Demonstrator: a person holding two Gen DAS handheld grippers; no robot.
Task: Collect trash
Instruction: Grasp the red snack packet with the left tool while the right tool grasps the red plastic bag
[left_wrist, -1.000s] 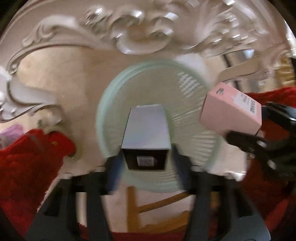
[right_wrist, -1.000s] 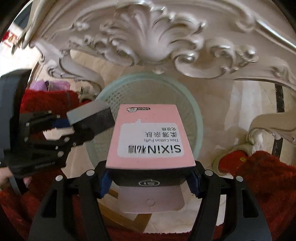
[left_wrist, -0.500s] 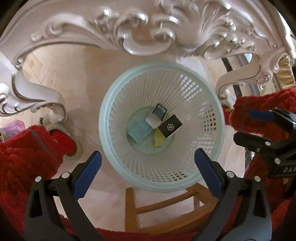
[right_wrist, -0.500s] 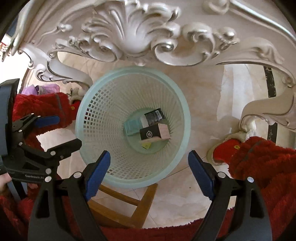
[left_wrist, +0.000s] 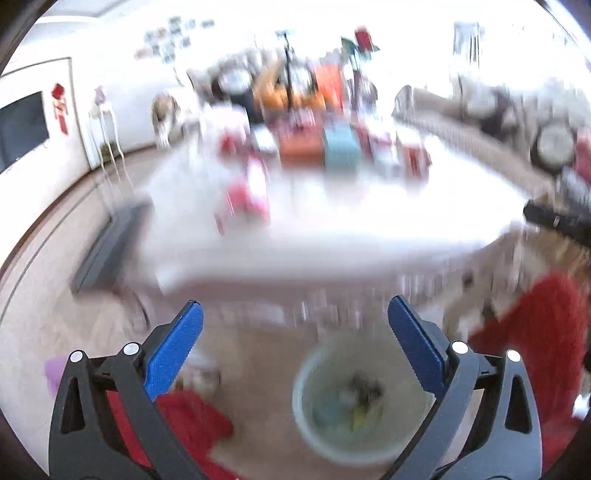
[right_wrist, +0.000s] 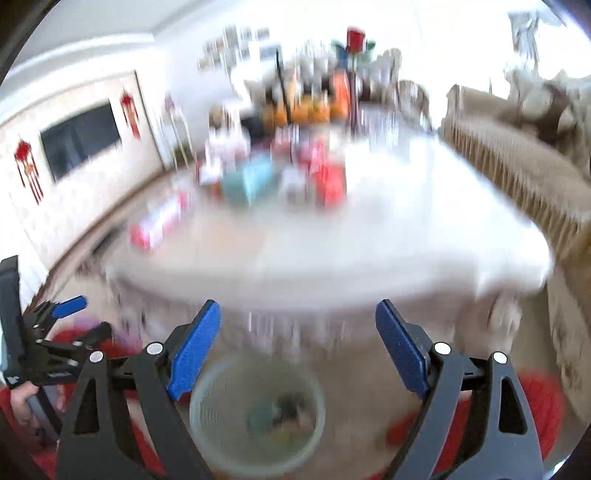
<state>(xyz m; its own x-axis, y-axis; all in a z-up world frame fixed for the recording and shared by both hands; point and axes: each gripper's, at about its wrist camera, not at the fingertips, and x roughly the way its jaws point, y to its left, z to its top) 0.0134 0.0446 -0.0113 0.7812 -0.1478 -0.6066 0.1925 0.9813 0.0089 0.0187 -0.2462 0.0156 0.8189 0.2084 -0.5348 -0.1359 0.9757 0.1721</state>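
We hold both grippers up and level, facing a large white table (left_wrist: 332, 236) through heavy motion blur. Our left gripper (left_wrist: 295, 343) has its jaws spread wide with nothing between the blue pads (left_wrist: 173, 347); our right gripper (right_wrist: 298, 341) is the same — jaws released, blue pads (right_wrist: 194, 350) far apart and empty. The pale green mesh waste basket (left_wrist: 306, 435) stands on the floor below the near table edge, low in both views; in the right wrist view it (right_wrist: 207, 435) sits between the two fingers. Dark and yellowish trash (left_wrist: 360, 402) lies at its bottom, too blurred to name piece by piece. On the far part of the table we make out a cluster of boxes (right_wrist: 280, 177) — red, teal and orange shapes, smeared. A red rug (left_wrist: 532, 354) lies on the floor by the basket. In the right wrist view the left gripper shows at the left edge (right_wrist: 70, 321), and a dark television (right_wrist: 79, 140) hangs on the wall.
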